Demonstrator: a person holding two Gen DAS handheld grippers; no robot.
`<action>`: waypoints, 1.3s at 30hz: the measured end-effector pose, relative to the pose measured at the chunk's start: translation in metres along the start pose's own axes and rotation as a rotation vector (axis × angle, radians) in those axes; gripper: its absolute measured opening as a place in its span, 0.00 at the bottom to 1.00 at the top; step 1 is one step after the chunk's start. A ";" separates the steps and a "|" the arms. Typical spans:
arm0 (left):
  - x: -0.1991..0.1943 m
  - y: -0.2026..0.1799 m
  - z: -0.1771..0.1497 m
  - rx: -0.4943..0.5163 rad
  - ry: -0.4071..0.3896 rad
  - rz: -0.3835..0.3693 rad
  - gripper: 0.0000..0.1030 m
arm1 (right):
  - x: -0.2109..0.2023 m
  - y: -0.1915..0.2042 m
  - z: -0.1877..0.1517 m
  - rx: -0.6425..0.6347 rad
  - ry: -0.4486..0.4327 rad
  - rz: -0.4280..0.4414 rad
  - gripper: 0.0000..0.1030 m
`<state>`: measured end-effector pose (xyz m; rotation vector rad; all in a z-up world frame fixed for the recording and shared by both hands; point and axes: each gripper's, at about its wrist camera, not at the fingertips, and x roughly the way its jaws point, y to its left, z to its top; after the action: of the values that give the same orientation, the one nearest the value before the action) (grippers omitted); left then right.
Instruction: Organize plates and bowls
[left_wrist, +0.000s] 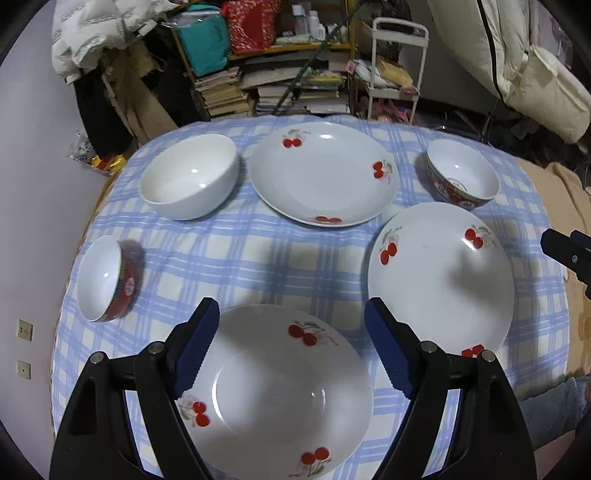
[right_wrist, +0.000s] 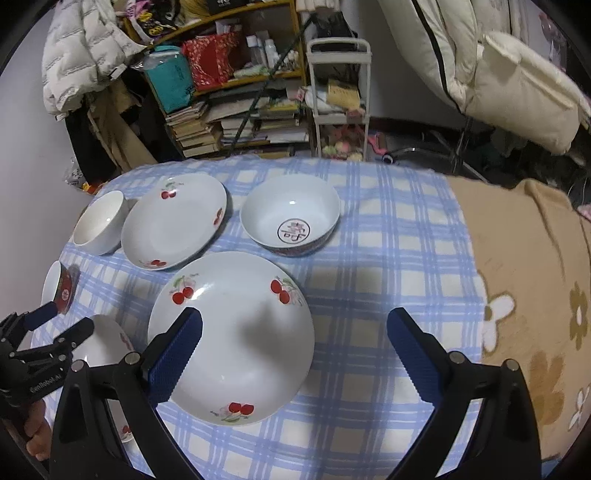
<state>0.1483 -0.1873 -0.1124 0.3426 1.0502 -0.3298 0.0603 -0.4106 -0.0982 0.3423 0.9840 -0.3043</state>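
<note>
Jaws of both grippers stand wide, holding nothing. Left gripper (left_wrist: 291, 325) hovers over the near cherry plate (left_wrist: 273, 391): clamp its rim squarely, lift level.

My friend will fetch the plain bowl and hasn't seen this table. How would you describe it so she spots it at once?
Start at the blue checked tablecloth and look to its far left corner. There, just left of the far cherry plate, stands the plain white bowl. Unlike the two red-patterned bowls, it has no decoration at all.
</note>
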 end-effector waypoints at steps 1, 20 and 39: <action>0.004 -0.002 0.001 0.000 0.009 -0.008 0.78 | 0.004 -0.001 0.000 0.014 0.008 0.013 1.00; 0.061 -0.037 0.014 0.110 0.091 -0.035 0.77 | 0.067 -0.006 -0.007 0.031 0.158 -0.005 1.00; 0.089 -0.064 0.015 0.172 0.195 -0.156 0.17 | 0.092 -0.016 -0.026 0.054 0.274 0.074 0.19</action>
<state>0.1740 -0.2601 -0.1915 0.4546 1.2465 -0.5370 0.0817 -0.4227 -0.1919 0.4779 1.2305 -0.2201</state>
